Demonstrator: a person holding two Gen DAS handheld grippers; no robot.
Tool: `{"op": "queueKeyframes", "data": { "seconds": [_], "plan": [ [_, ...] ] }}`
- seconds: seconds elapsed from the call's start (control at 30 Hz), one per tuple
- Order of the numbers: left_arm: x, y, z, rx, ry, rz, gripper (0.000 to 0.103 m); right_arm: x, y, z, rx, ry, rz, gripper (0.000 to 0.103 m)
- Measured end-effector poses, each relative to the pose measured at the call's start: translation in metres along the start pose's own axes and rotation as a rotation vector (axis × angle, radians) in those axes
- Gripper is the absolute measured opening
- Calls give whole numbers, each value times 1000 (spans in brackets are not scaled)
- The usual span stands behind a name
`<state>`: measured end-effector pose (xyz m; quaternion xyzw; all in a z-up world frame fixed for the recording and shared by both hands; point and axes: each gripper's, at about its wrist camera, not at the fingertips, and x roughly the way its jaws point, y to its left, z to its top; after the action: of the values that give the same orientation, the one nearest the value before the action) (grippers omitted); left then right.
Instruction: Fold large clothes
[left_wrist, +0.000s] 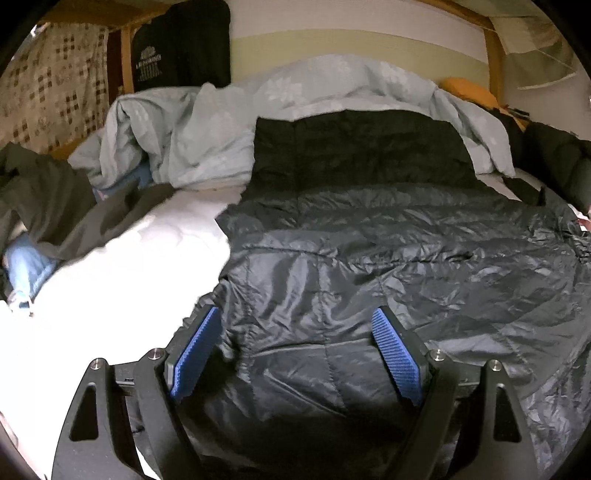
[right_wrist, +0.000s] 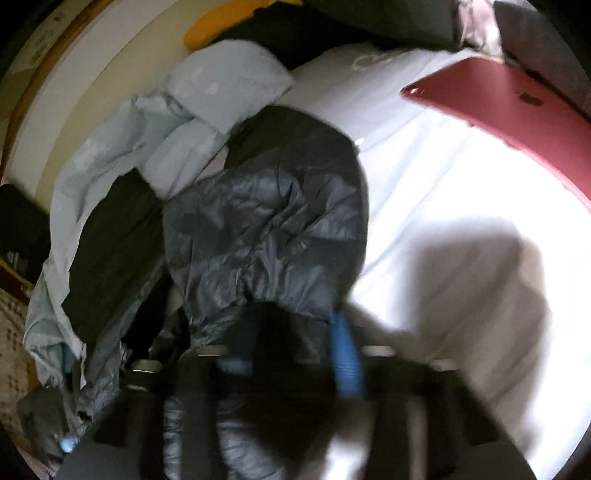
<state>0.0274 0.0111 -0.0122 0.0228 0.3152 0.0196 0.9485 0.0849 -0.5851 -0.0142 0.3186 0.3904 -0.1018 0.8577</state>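
A large dark quilted puffer jacket (left_wrist: 388, 258) lies spread on the white bed sheet (left_wrist: 122, 266). My left gripper (left_wrist: 295, 321) is open just above the jacket's near edge, with blue pads (left_wrist: 397, 356) apart and nothing between them. In the right wrist view the jacket (right_wrist: 266, 214) is bunched and lifted. My right gripper (right_wrist: 295, 332) is shut on a fold of it; the view is blurred. Dark fabric hides the left pad, and only the right blue pad (right_wrist: 345, 354) shows.
A pale blue duvet (left_wrist: 295, 92) is heaped at the back of the bed. Dark clothes (left_wrist: 44, 199) and jeans (left_wrist: 26, 269) lie at the left. A red tablet (right_wrist: 517, 110) lies on the sheet at the right. An orange pillow (left_wrist: 469, 90) sits by the wall.
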Motion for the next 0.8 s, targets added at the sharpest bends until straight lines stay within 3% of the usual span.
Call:
{"op": "queueKeyframes", "data": {
  "seconds": [0.1, 0.2, 0.27, 0.37, 0.5, 0.6, 0.63, 0.73, 0.8],
  "plan": [
    [-2, 0, 0, -5, -1, 0, 83, -37, 3, -8, -7, -131, -68, 3],
    [-11, 0, 5, -8, -32, 0, 83, -85, 6, -29, 25, -222, 13, 3],
    [-18, -1, 7, -2, -59, -1, 83, -115, 15, -56, -26, -273, 36, 3],
    [-23, -3, 7, 8, -71, -10, 83, -127, 28, -95, -122, -224, 109, 3],
    [-26, -9, 5, 32, -71, -30, 83, -104, 50, -133, -282, -26, 147, 3],
    [-33, -11, 6, 55, -100, -18, 83, -98, 53, -133, -291, -16, 118, 7],
    [-36, -11, 7, 59, -113, -16, 83, -100, 46, -127, -249, -44, 99, 17],
    [-42, -10, 9, 53, -131, -25, 83, -114, 3, -103, 12, -182, 2, 81],
    [-42, -9, 10, 50, -132, -24, 83, -126, -19, -86, 119, -249, 5, 81]
  ]
}}
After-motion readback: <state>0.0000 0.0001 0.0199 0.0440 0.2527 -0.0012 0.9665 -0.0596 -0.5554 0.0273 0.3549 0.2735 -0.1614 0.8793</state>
